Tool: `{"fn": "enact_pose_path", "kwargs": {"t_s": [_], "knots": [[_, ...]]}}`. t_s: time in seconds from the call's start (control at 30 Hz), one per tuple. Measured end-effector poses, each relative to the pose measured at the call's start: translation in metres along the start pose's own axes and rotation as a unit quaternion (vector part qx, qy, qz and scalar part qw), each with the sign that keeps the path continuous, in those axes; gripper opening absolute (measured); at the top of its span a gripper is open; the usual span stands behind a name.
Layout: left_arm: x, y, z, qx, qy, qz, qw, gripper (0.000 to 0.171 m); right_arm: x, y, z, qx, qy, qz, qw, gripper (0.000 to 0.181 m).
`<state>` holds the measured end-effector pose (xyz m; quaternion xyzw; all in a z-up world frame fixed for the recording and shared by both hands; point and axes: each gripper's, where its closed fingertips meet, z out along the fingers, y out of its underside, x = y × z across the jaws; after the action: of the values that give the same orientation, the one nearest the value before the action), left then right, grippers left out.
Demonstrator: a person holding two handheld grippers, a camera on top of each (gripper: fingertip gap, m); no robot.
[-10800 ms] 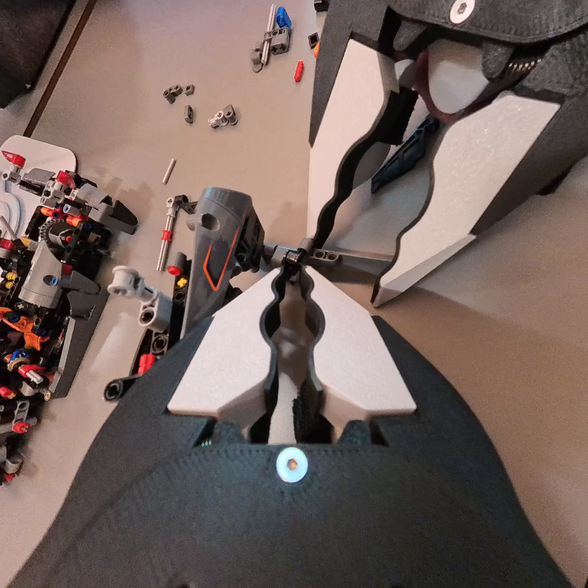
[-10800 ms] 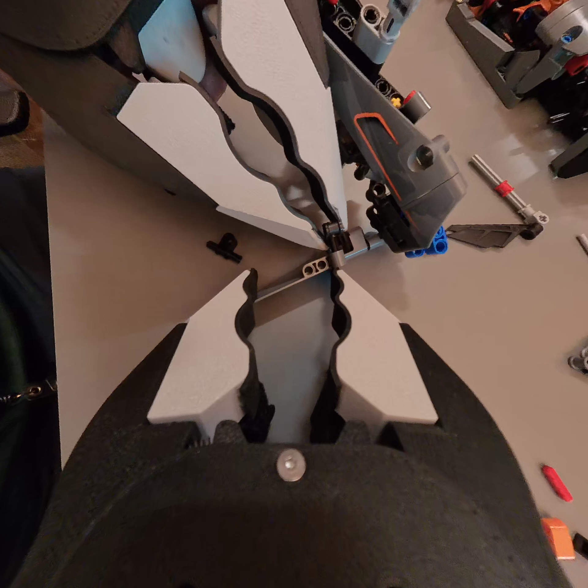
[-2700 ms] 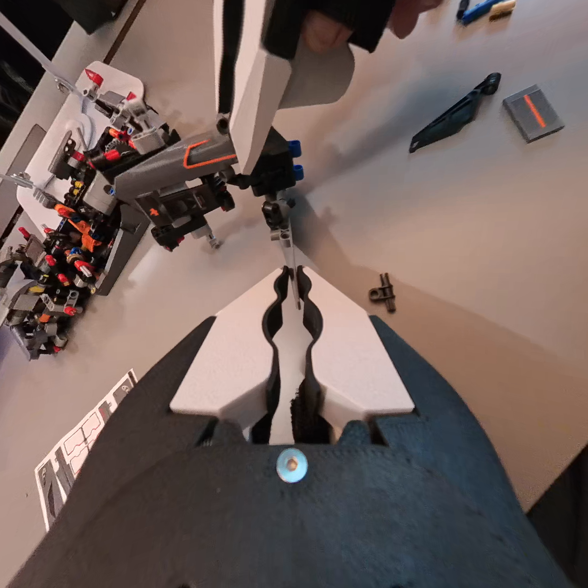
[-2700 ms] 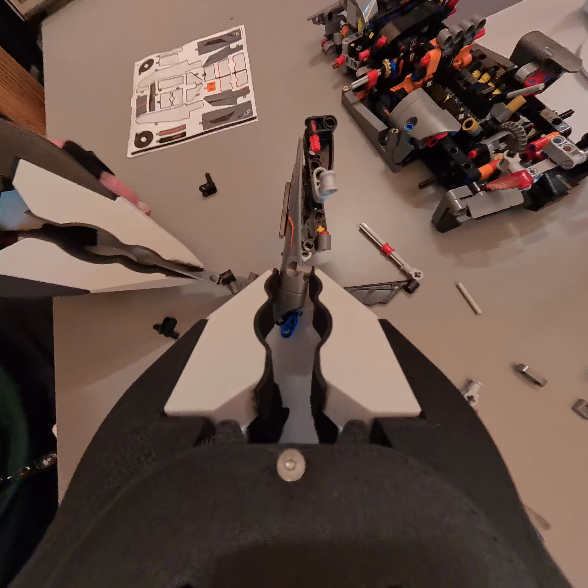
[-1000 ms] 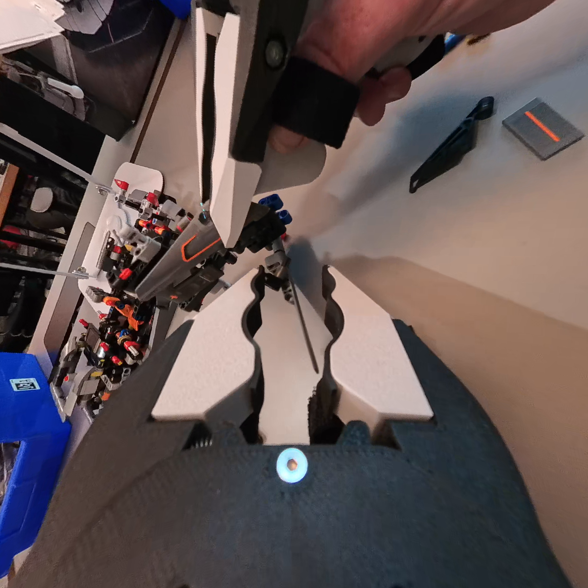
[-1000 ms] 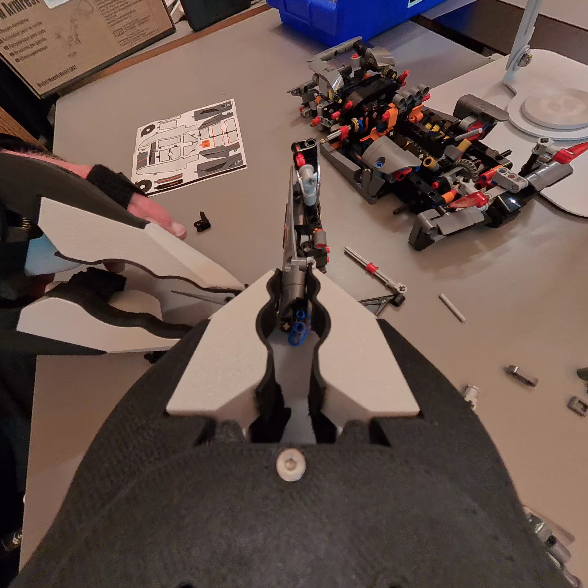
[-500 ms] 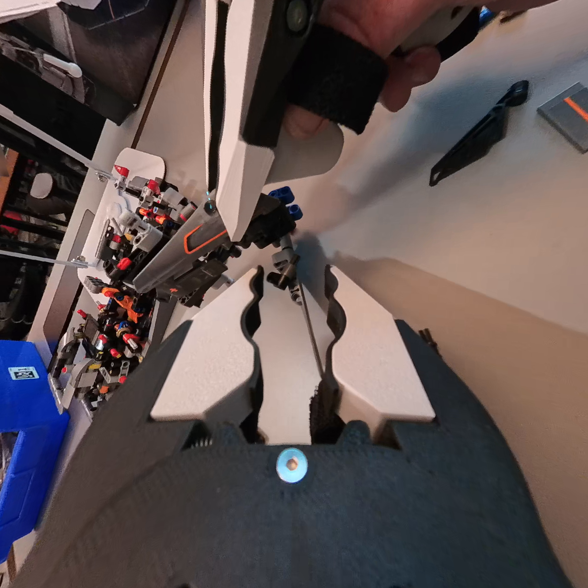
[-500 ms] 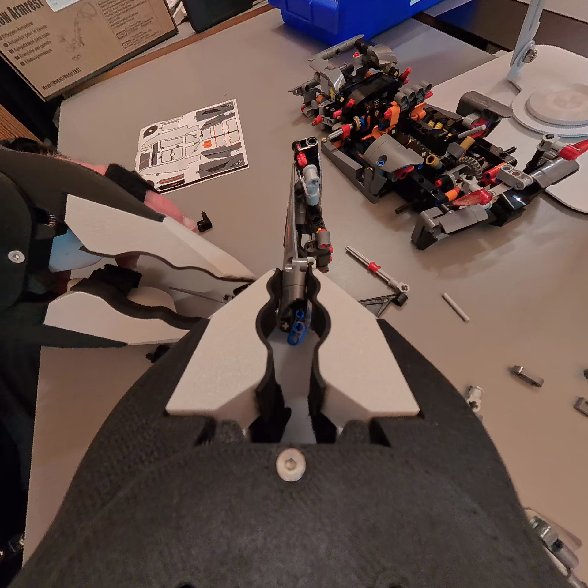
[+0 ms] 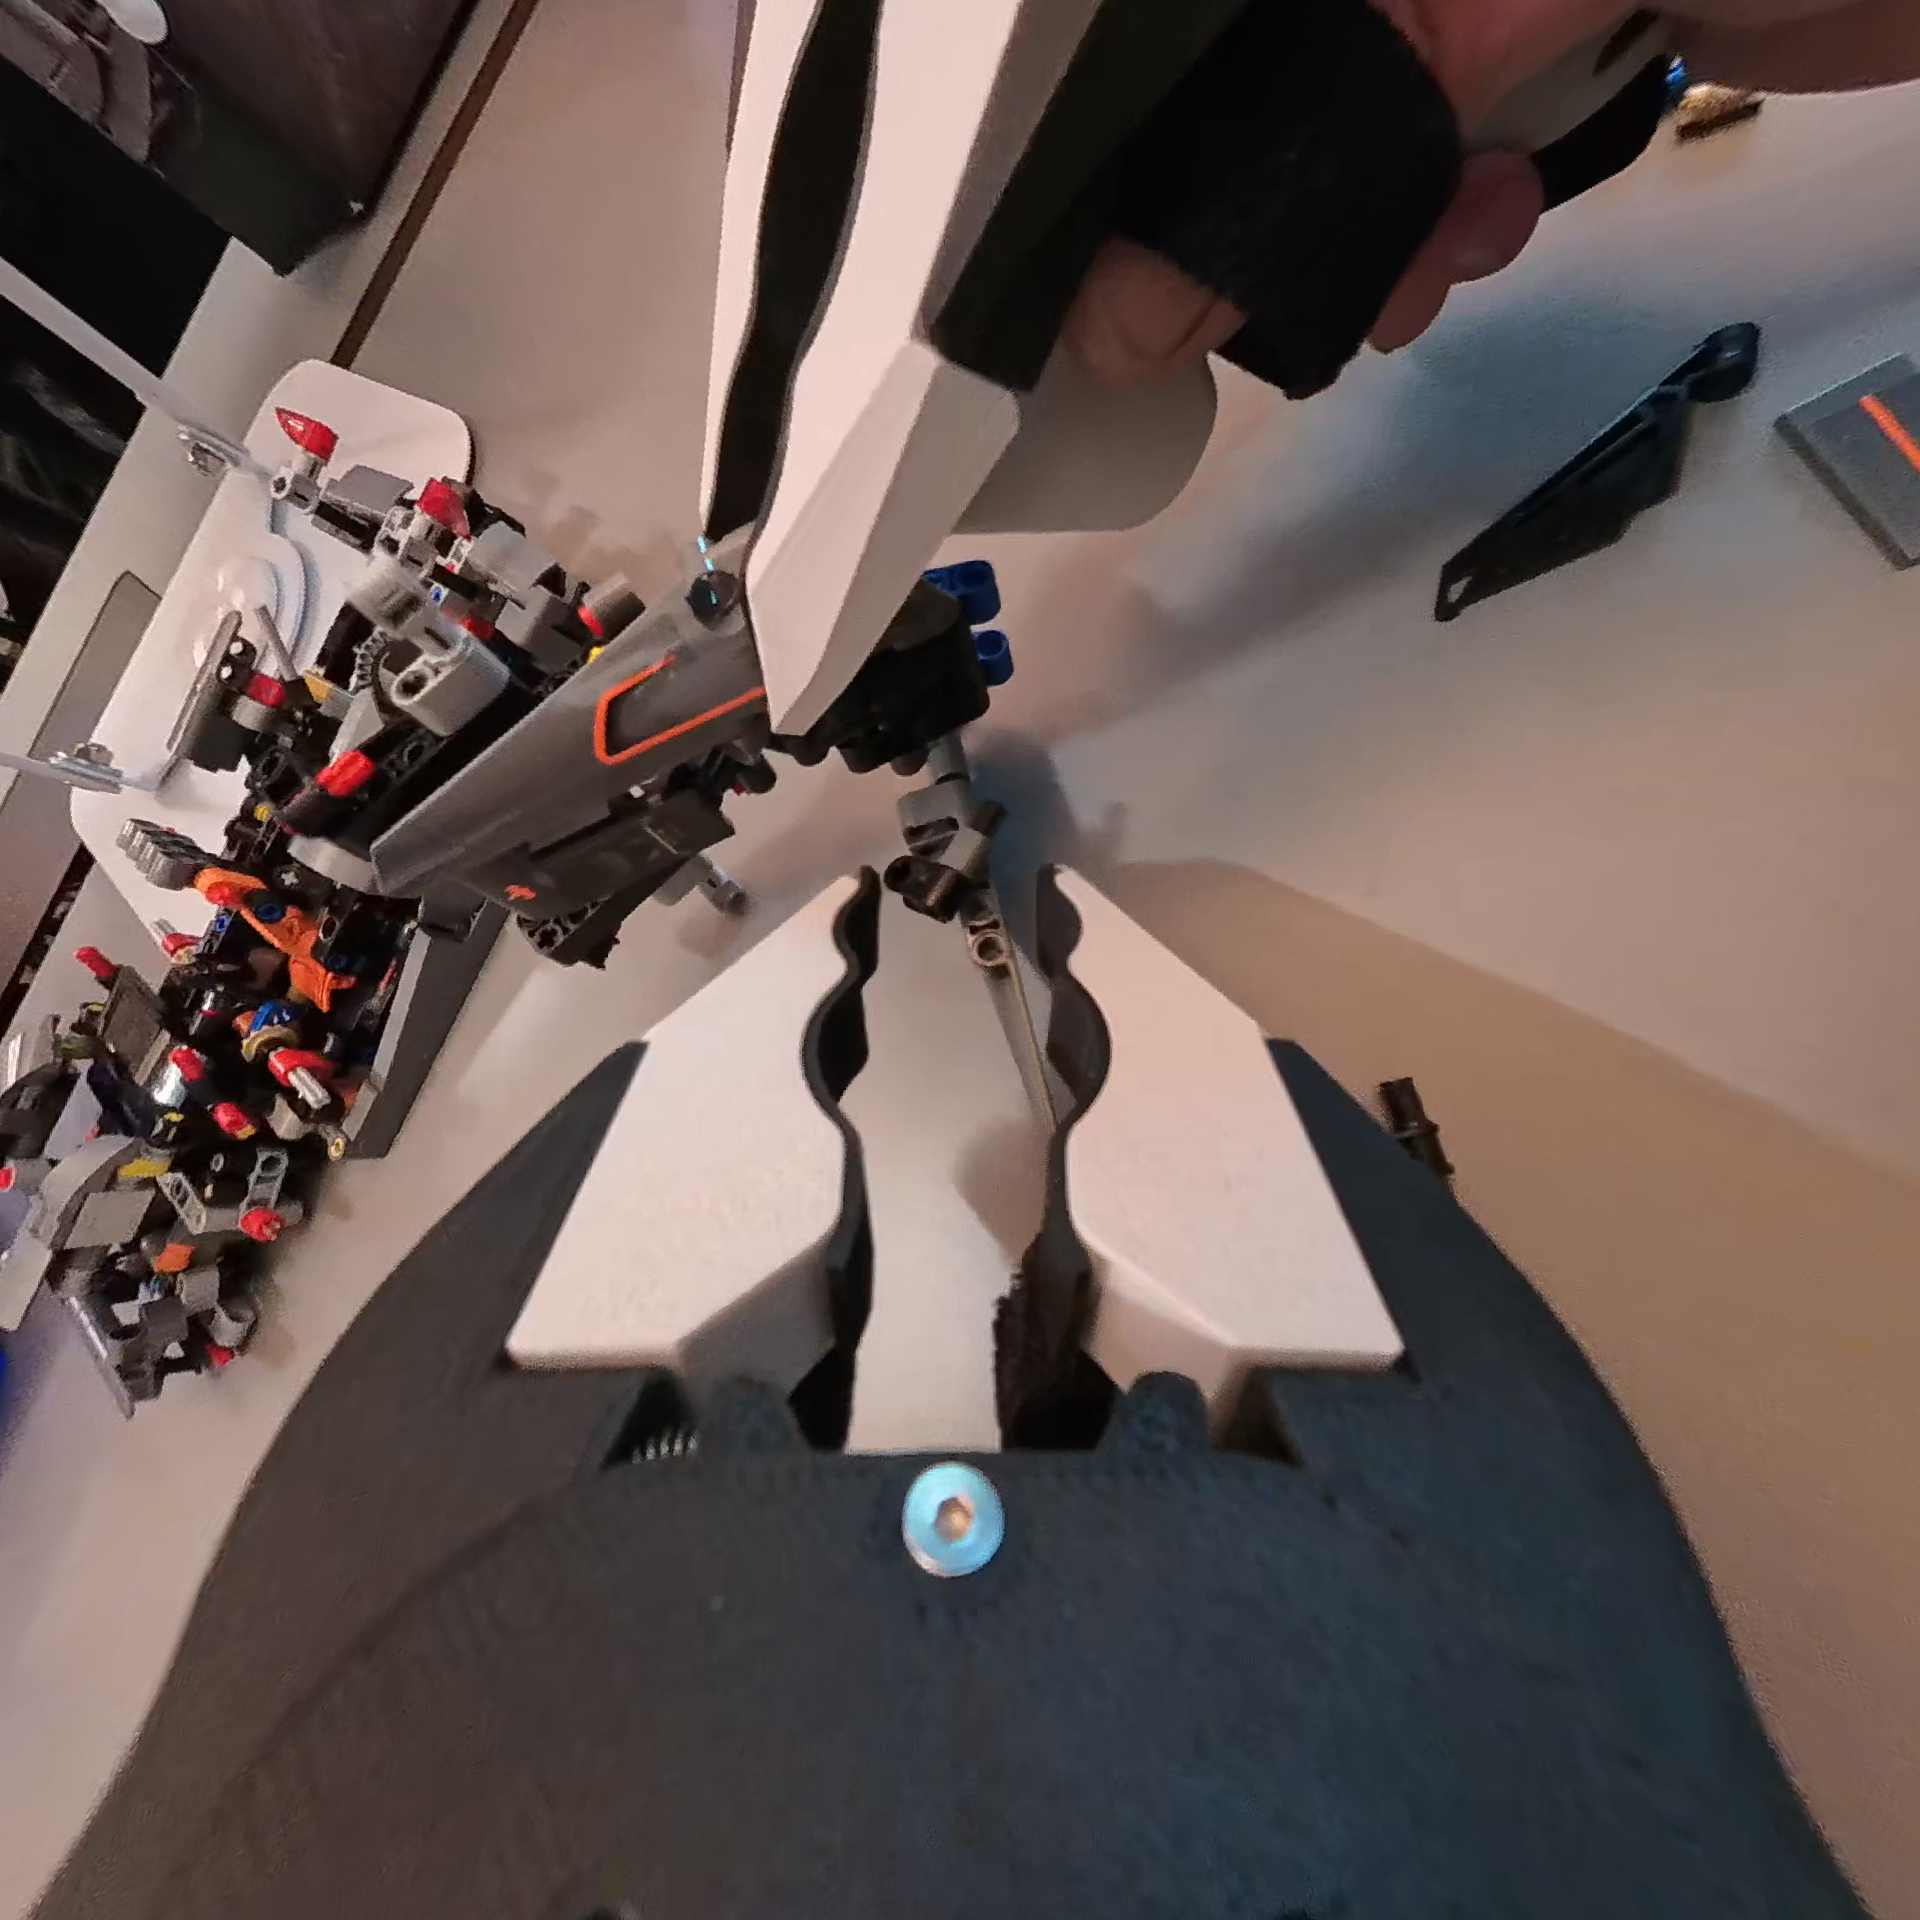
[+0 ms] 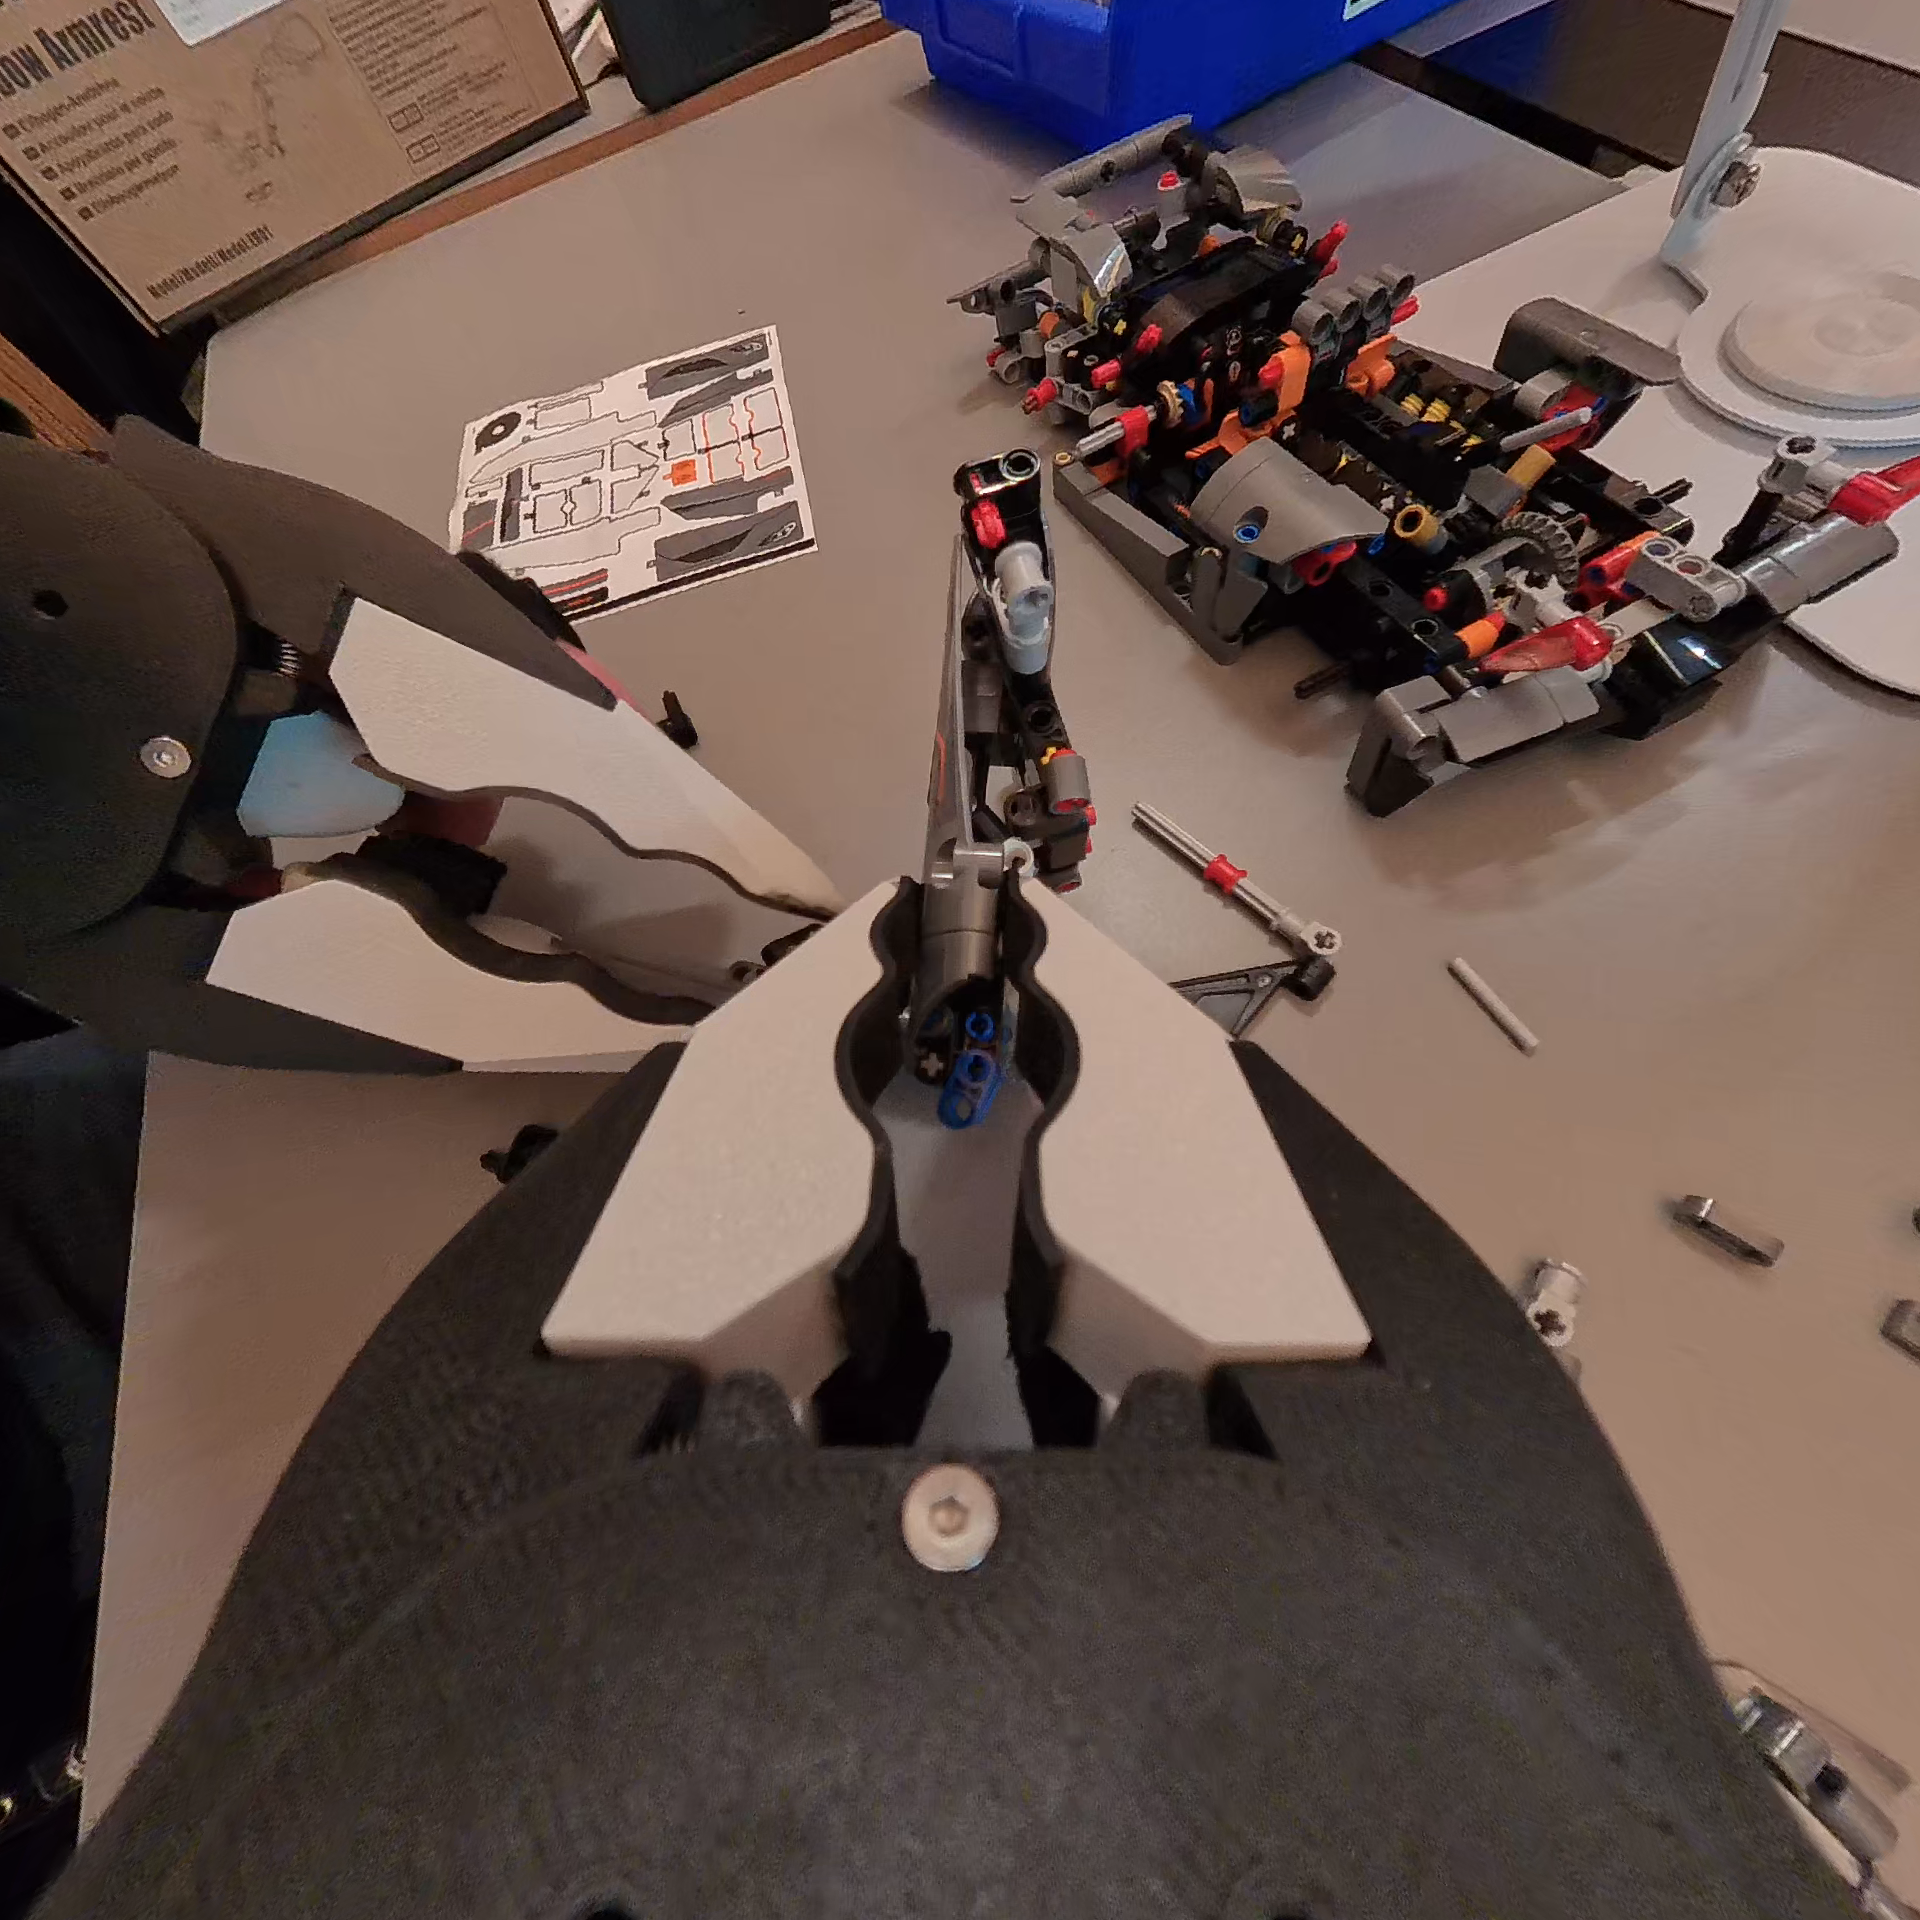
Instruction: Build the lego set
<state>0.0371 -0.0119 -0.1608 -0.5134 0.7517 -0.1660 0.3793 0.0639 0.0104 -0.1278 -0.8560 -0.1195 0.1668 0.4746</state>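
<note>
Right hand-held gripper [image 10: 956,914] clamps panel assembly [image 10: 977,727]; chassis [image 10: 1403,499] beyond.

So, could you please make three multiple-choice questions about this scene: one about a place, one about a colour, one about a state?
1. Where does the sticker sheet lie?
A. on the grey table
B. in the blue bin
C. on the car frame

2. What colour is the line on the grey panel piece?
A. green
B. orange
C. white

3. How is the left claw?
A. shut on a pin
B. out of view
C. open

Answers: 1 A, the sheet lies flat on the table left of the car frame. 2 B, an orange outline shows. 3 C, its fingers stand apart around the thin rod.
</note>
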Motion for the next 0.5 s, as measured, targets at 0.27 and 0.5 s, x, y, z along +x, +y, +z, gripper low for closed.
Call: {"fn": "enact_pose_path", "kwargs": {"t_s": [0.27, 0.5], "knots": [[-0.0028, -0.007, -0.0026, 0.019, -0.024, 0.029, 0.999, 0.023, 0.0015, 0.0003, -0.0007, 0.0, 0.0, 0.004, 1.0, 0.013], [-0.0014, -0.0036, 0.0003, 0.007, -0.034, 0.049, 0.998, 0.026, 0.0016, 0.0009, -0.0006, -0.001, 0.0, 0.005, 1.0, 0.013]]}}
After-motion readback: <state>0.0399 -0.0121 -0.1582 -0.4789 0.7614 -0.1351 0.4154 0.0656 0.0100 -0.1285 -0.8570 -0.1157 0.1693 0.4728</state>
